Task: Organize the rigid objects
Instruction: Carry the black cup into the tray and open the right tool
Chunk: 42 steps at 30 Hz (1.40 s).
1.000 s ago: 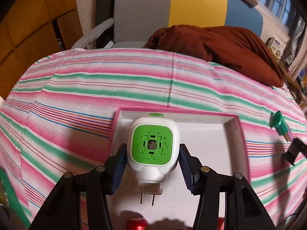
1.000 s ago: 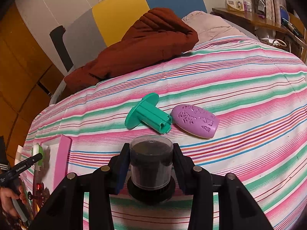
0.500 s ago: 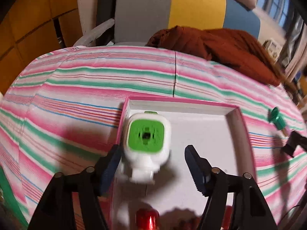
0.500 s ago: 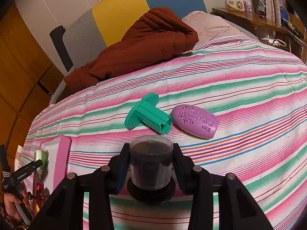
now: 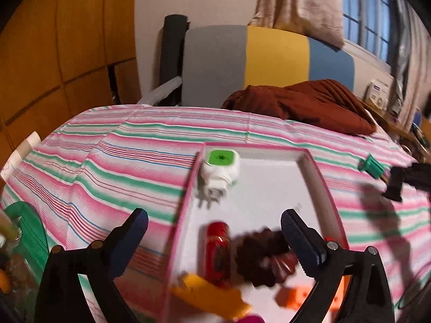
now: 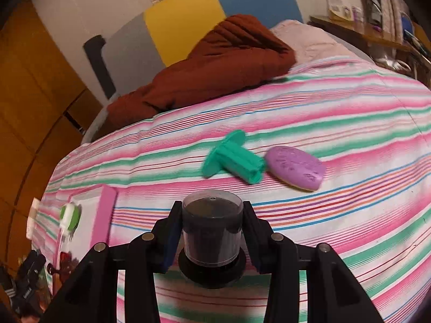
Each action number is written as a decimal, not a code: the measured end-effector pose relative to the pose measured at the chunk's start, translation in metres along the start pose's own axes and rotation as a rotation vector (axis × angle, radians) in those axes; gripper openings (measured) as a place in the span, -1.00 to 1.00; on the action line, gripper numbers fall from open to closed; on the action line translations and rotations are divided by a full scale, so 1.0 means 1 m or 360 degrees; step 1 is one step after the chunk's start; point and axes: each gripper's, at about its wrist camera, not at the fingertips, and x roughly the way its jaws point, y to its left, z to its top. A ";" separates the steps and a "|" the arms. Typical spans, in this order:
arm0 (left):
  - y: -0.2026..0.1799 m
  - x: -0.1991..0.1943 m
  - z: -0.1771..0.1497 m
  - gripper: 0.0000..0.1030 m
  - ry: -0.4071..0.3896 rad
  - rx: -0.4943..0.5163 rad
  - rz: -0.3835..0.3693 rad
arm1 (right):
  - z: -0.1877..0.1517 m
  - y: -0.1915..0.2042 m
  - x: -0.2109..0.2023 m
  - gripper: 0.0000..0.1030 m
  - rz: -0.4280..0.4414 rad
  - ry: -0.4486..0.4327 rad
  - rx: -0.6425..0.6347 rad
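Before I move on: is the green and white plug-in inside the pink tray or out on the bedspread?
Inside: the plug-in lies in the pink tray's far left corner, prongs toward the camera.

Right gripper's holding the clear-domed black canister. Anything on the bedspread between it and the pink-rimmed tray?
Nothing visible. The clear-domed black canister sits in the right gripper; only bare striped bedspread lies between it and the pink-rimmed tray.

Right tool clamping dark jar, striped bedspread
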 end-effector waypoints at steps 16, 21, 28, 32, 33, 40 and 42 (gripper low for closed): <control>0.002 -0.013 -0.023 0.94 0.0090 -0.0011 -0.0145 | -0.006 0.131 0.009 -0.18 0.0364 0.0088 -0.0277; 0.006 -0.022 -0.029 0.94 0.0086 0.0008 -0.0157 | -0.007 0.210 0.029 -0.18 0.0404 0.0142 -0.0530; 0.019 -0.031 -0.038 0.95 0.0094 -0.0003 -0.0171 | -0.010 0.275 0.078 -0.18 0.0269 0.0224 -0.0769; 0.029 -0.034 -0.041 0.95 0.0095 -0.0032 -0.0159 | -0.010 0.284 0.103 -0.18 0.0183 0.0253 -0.0787; 0.032 -0.034 -0.042 0.95 0.0100 -0.0048 -0.0161 | -0.009 0.284 0.106 -0.18 0.0176 0.0250 -0.0770; 0.041 -0.027 -0.047 0.95 0.0164 -0.0169 -0.0183 | -0.005 0.275 0.117 -0.17 0.0227 0.0271 -0.0623; 0.042 -0.026 -0.047 0.95 0.0170 -0.0176 -0.0182 | -0.008 0.272 0.118 -0.17 0.0232 0.0296 -0.0613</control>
